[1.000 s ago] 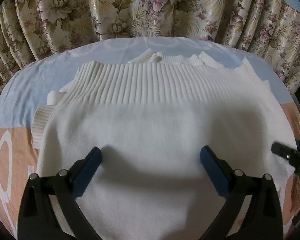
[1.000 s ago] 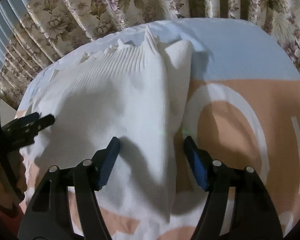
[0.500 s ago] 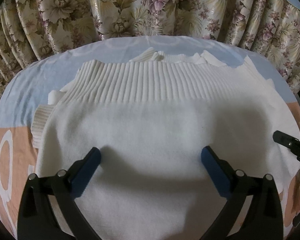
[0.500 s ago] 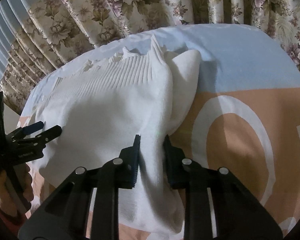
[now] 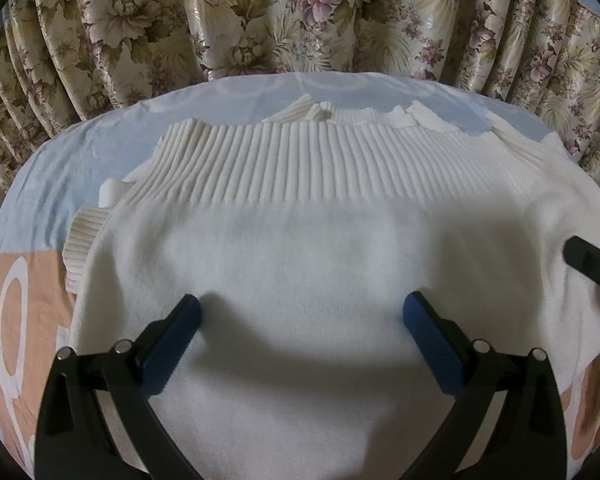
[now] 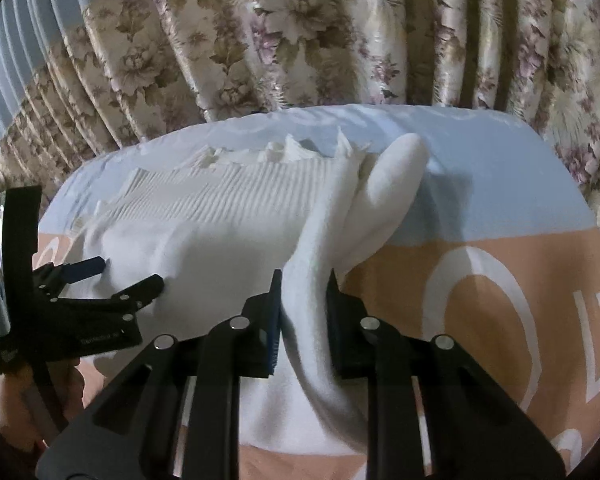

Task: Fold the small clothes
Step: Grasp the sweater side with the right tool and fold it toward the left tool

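- Cream-white knit: the sweater (image 5: 300, 264) lies spread on the bedsheet (image 5: 32, 280), its ribbed hem band (image 5: 284, 164) running across the far side, towards the floral curtain (image 5: 260, 16).
- We see a ribbed cuff (image 5: 82, 248) poking out from under the sweater's left edge in the left wrist view, resting on the peach and blue print of the sheet.
- Our left gripper (image 5: 302, 320) stands with its jaws wide apart over the plain middle of the sweater; the blue pads (image 5: 168, 344) sit low on the fabric with nothing pinched between them, though we cannot tell whether the tips press into the knit.
- Our right gripper (image 6: 303, 300) has just been closing its jaws, and they are now clamped on a raised ridge of the sweater's right edge, the white fabric squeezed between the two pads.
- From that pinch, the fold of knit (image 6: 320, 232) rises off the sheet and runs back to a rounded sleeve (image 6: 392, 184) that lies beside the hem band on the blue part of the sheet.
- In the right wrist view we see the left gripper at the left edge, a hand (image 6: 8, 412) holding it from below.
- A black finger of the right gripper just shows at the right edge of the left wrist view, against the sweater's side.
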Available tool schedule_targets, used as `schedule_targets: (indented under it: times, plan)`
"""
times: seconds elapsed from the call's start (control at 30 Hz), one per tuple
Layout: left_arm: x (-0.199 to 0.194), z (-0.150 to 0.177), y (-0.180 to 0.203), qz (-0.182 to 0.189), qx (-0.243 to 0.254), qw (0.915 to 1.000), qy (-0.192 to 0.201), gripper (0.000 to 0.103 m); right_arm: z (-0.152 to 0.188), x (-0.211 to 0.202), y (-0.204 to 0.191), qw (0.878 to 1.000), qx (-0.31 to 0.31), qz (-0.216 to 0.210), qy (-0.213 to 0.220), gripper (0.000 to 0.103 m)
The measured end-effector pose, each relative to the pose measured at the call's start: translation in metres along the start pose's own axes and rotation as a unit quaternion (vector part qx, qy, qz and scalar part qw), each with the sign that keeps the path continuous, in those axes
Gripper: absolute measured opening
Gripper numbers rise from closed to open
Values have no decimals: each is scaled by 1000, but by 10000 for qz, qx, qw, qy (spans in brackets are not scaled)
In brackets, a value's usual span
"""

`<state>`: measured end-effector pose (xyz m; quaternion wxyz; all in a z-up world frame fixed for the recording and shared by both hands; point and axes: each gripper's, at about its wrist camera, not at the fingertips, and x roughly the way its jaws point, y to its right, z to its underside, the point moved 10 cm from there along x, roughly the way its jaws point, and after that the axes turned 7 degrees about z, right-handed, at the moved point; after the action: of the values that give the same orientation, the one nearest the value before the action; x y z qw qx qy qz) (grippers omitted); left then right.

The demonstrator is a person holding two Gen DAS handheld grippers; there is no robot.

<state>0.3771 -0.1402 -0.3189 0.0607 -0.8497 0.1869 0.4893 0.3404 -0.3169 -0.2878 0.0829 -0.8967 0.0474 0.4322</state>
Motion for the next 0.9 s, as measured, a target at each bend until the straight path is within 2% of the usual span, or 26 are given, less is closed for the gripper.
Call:
schedule_targets:
  times: [0.1, 0.17, 0.37, 0.5, 0.6, 0.73, 0.83, 0.9]
  plan:
    - [-5, -1, -3, 253, -16, 9996, -115, 101, -6, -1, -8, 9999, 123, -67, -9, 20]
    - [-14, -3, -11, 292, -13, 9995, -122, 101, -10, -4, -16, 9998, 162, -110, 35, 20]
    - [-52, -8, -70, 65, -52, 10000, 31, 101, -27, -10, -61, 9996, -50, -224, 146, 20]
    - [-66, -11, -122, -431, -190, 9987, 182, 101, -35, -13, -102, 9987, -85, -437, 240, 20]
    - [-72, -10, -148, -499, -390, 9978, 216, 101, -37, -11, -140, 9975, -211, -641, 220, 20]
    - [-84, -7, -179, -655, -495, 9962, 285, 101, -29, -9, -200, 9943, -511, -935, 92, 20]
    - [-93, 0, -210, -732, -776, 9938, 310, 101, -9, 5, -241, 9906, -728, -1134, -216, 19]
    - [-96, 4, -222, -689, -957, 9926, 293, 101, 8, 22, -257, 9896, -846, -1051, -491, 20]
